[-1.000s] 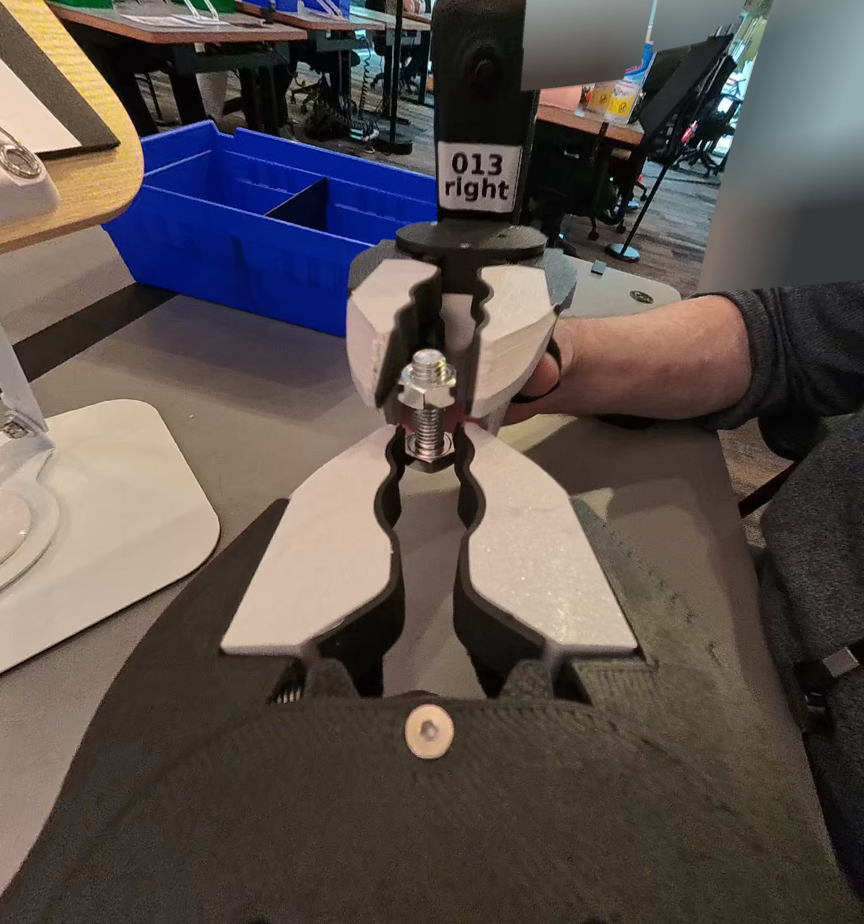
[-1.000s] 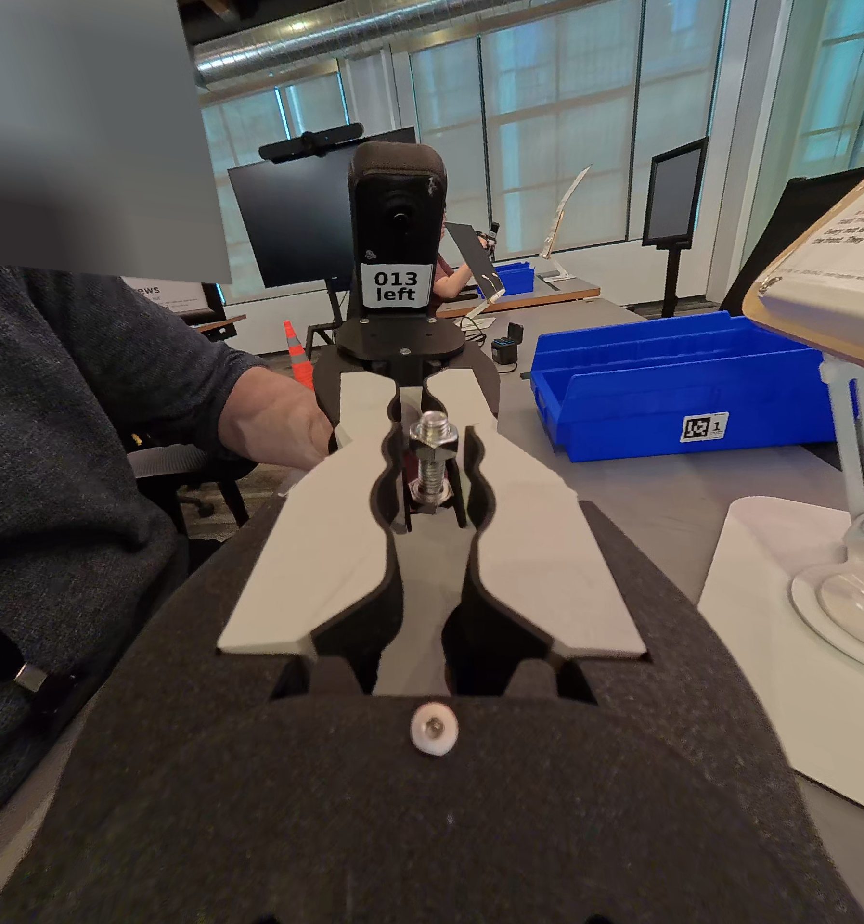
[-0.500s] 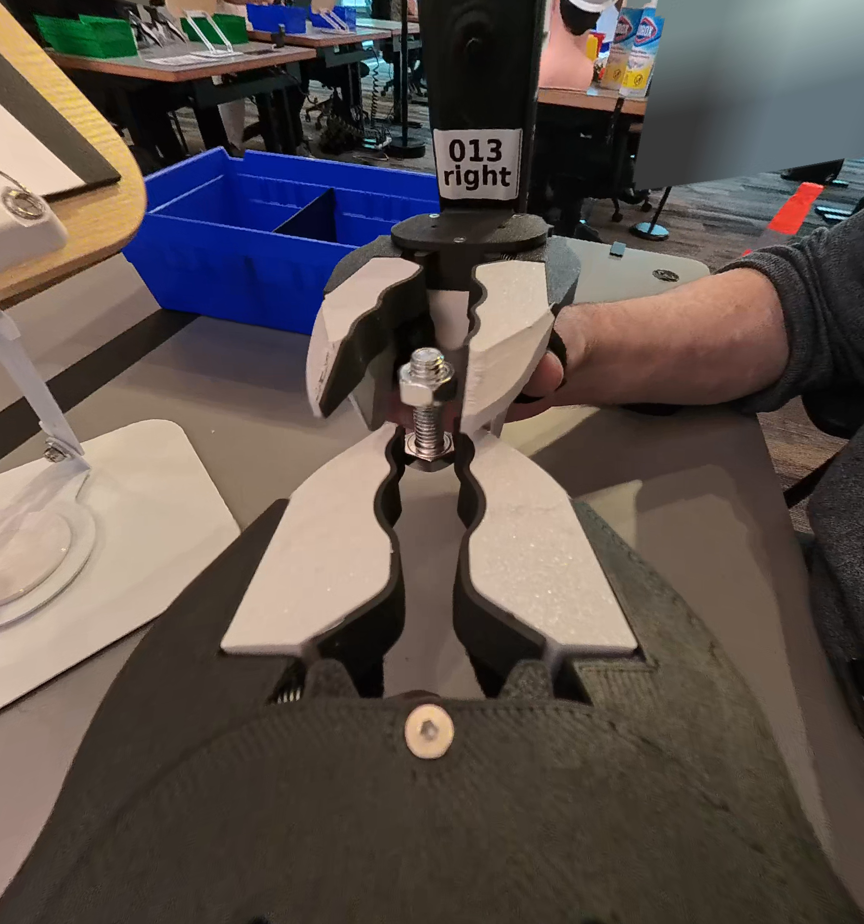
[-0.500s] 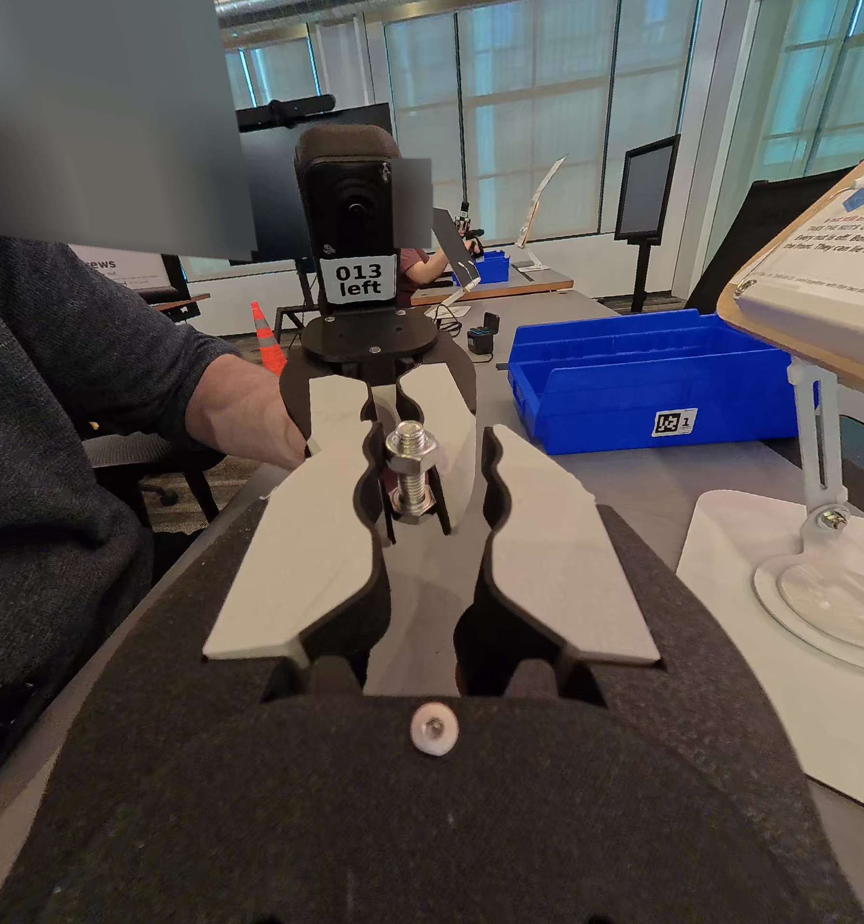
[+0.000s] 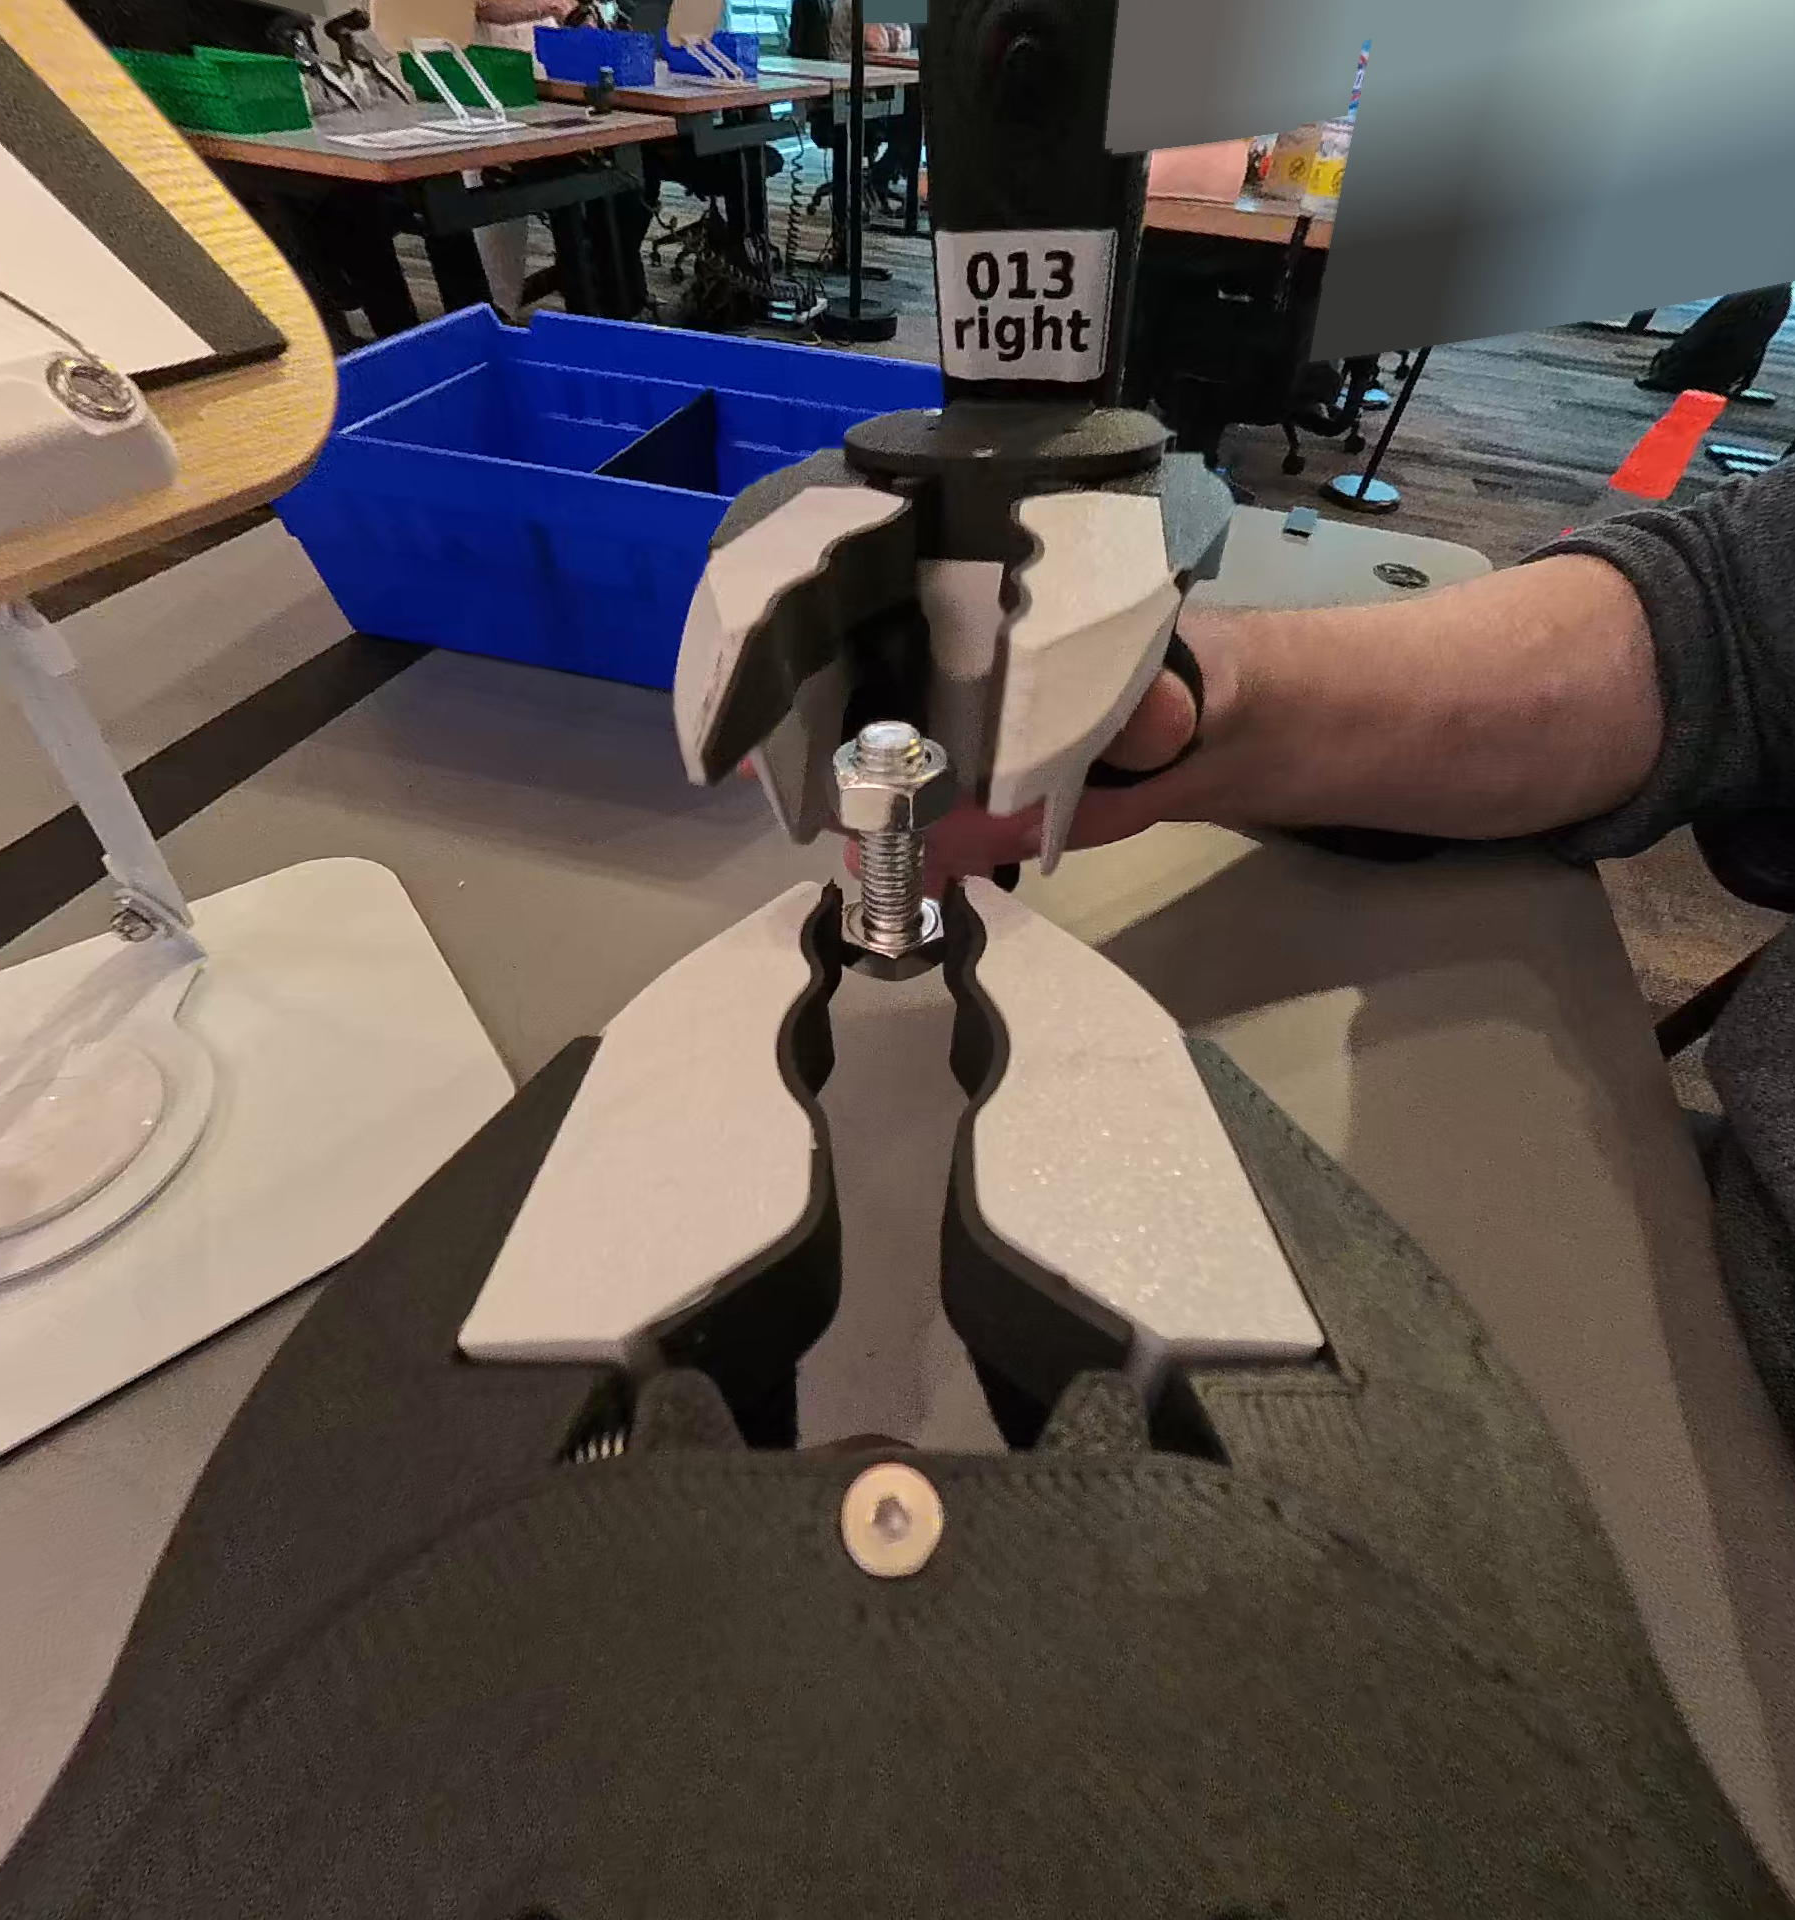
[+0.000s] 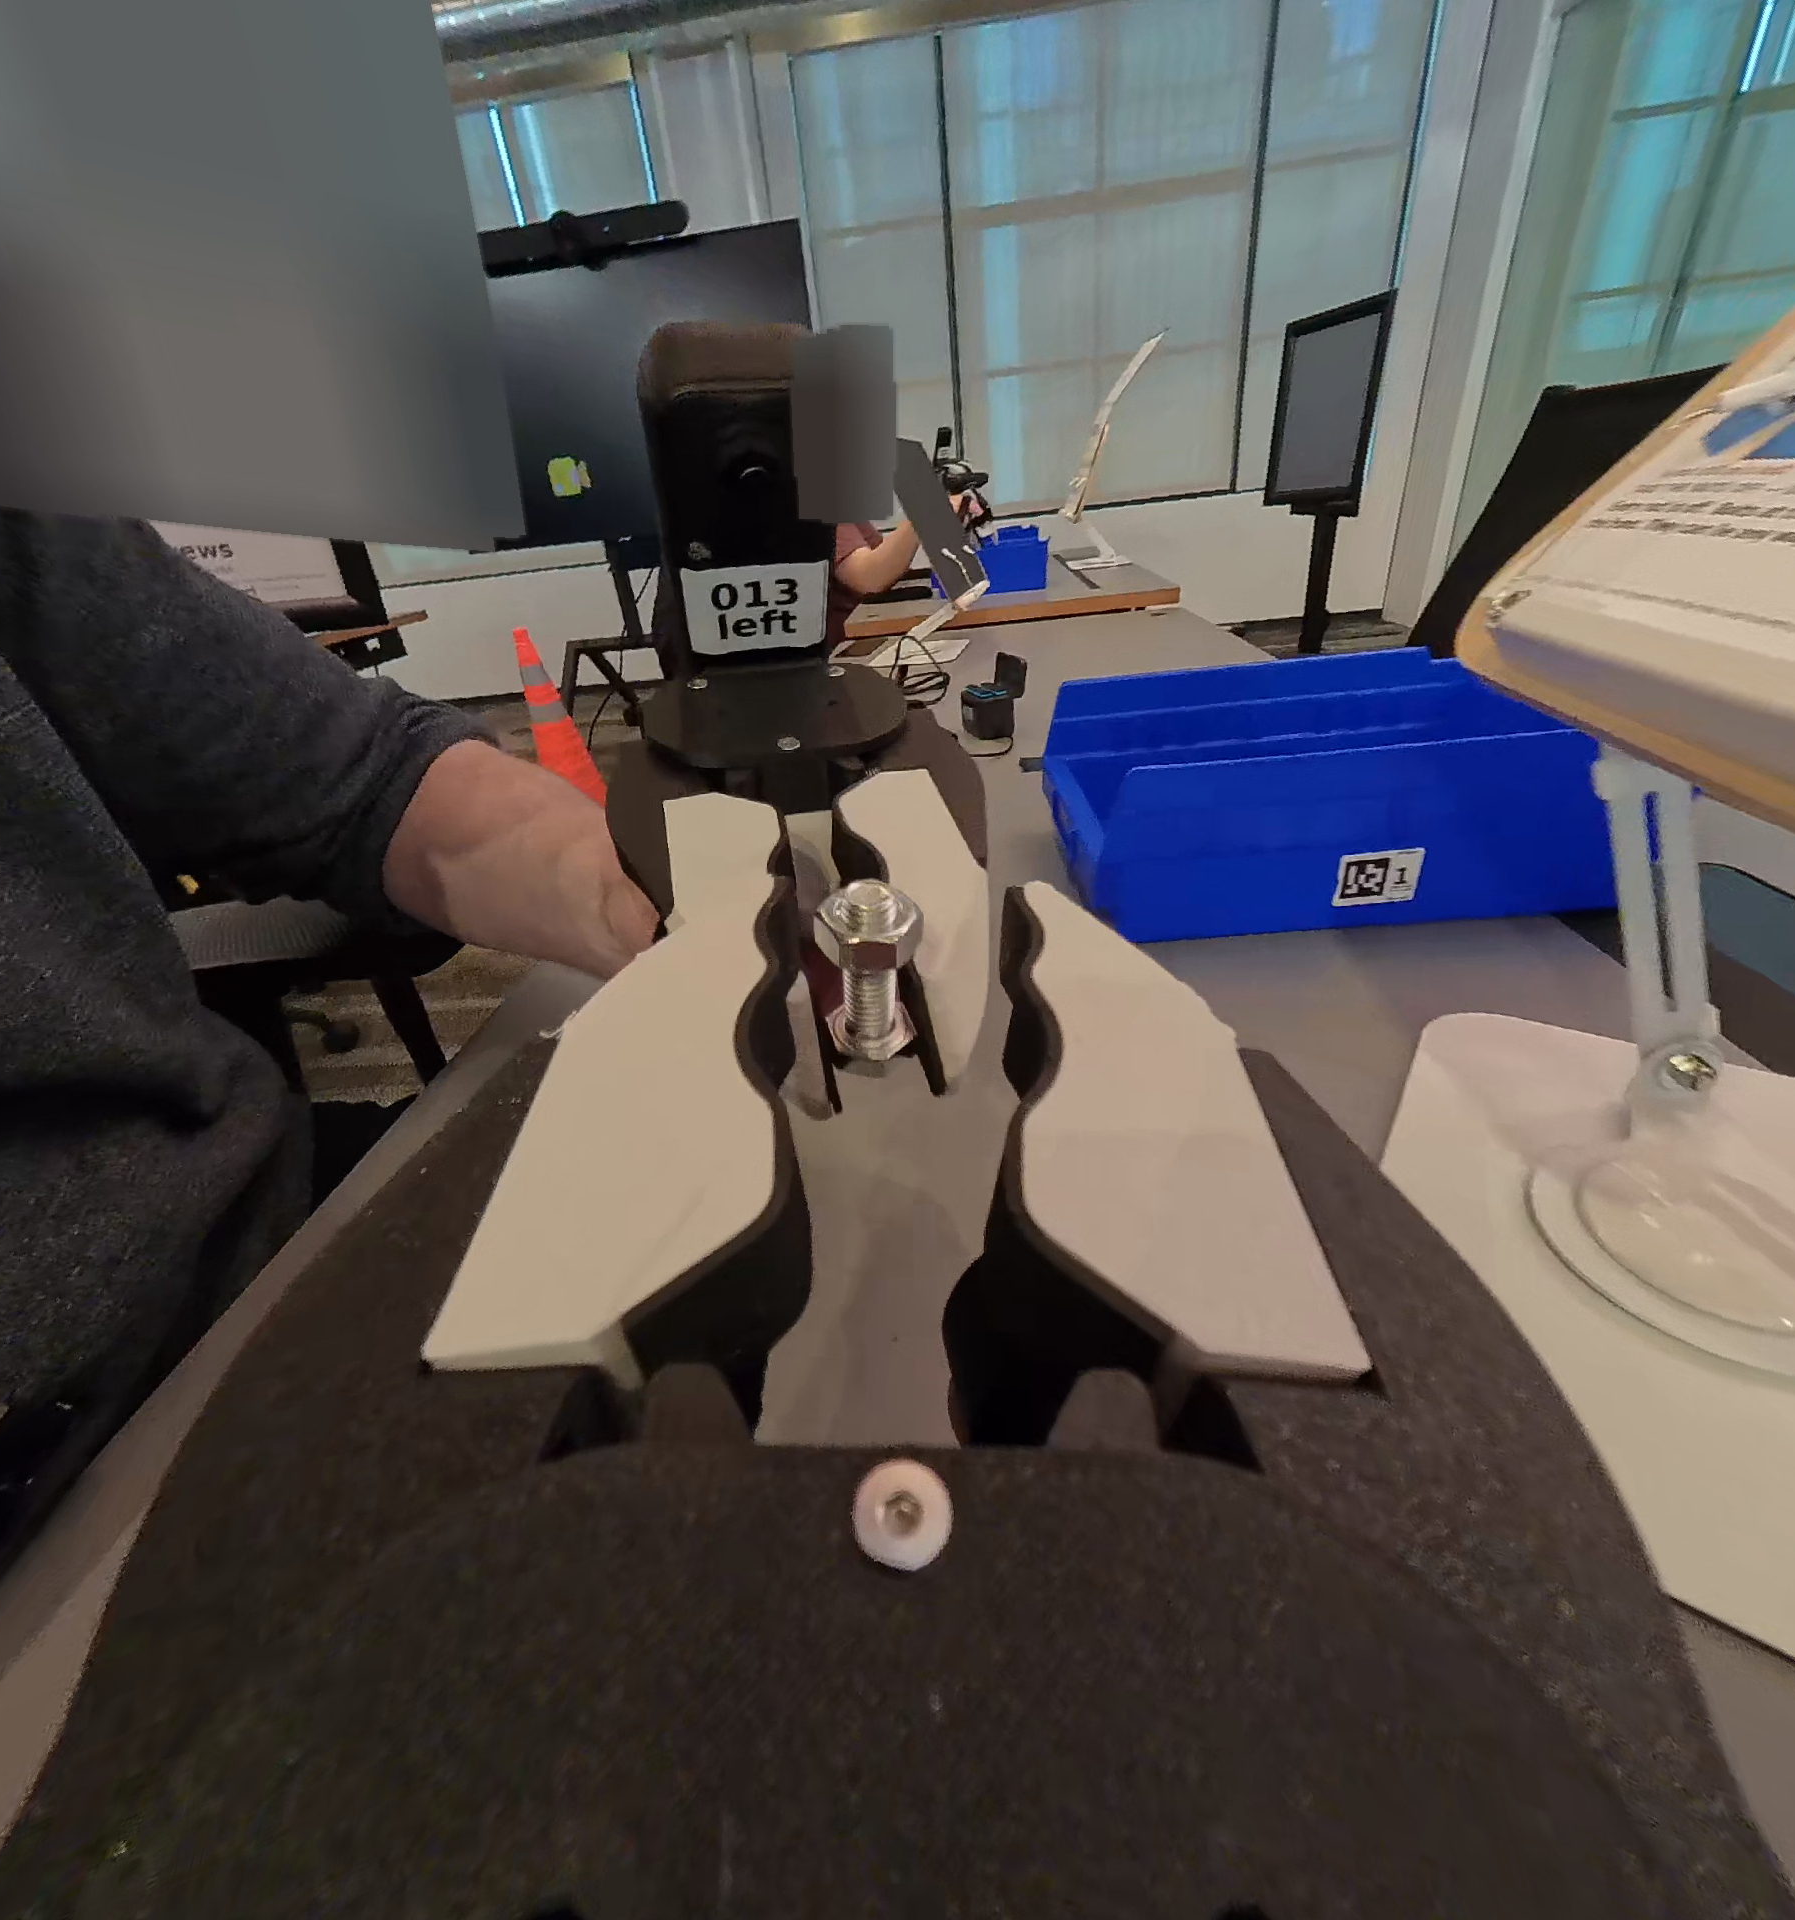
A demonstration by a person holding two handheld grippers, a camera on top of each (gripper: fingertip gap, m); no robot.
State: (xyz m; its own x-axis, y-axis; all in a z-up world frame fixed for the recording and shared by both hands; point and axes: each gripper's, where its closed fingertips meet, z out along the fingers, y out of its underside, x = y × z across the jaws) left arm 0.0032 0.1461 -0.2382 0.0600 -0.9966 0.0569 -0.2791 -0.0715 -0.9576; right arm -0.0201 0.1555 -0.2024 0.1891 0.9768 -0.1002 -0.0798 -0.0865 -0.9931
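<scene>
A silver bolt (image 5: pixel 885 873) stands upright with a hex nut (image 5: pixel 891 798) and a washer near its top end. My left gripper (image 5: pixel 890 920) is shut on the bolt's hex head (image 5: pixel 888 940) at the bottom and holds it above the grey table (image 5: pixel 602 790). My right gripper (image 6: pixel 888 925) faces it and is open; its fingers (image 6: pixel 664 1039) stand on either side of the nut (image 6: pixel 865 928) without pressing on it. The right gripper also shows in the left wrist view (image 5: pixel 862 800), and the left gripper in the right wrist view (image 6: pixel 872 1049).
A blue divided bin (image 5: pixel 519 499) stands on the table behind the grippers; it also shows in the right wrist view (image 6: pixel 1288 831). A white stand base (image 5: pixel 249 1091) with a tilted board (image 5: pixel 145 343) is at the side. The person's hand (image 5: pixel 1392 707) holds the right gripper. The tips of both grippers are at nearly the same place.
My right gripper, shut on the nut a second ago, has opened and let go of it. My left gripper has kept its hold on the bolt head.
</scene>
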